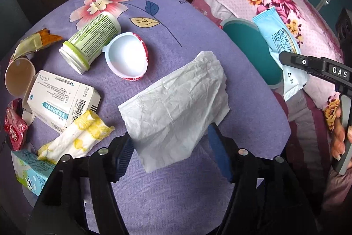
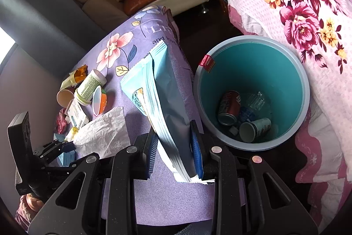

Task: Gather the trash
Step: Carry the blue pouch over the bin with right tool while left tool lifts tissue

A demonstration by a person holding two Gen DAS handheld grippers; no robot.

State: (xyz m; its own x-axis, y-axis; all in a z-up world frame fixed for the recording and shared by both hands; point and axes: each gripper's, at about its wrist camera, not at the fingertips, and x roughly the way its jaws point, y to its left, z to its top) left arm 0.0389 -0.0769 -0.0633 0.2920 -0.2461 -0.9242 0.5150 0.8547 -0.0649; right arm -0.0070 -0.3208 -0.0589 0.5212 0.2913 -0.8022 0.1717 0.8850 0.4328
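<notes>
Left gripper (image 1: pixel 170 150) gapes around the crumpled white tissue (image 1: pixel 176 102), lower centre: close next. Right gripper (image 2: pixel 175 154) clamps the pale-blue foil packet (image 2: pixel 160 102) beside the teal plastic bin (image 2: pixel 305 89): release over it.

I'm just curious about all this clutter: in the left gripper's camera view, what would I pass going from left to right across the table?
Red wrapper → medicine box → white half-shell cup → crumpled tissue → teal bin → light-blue packet.
</notes>
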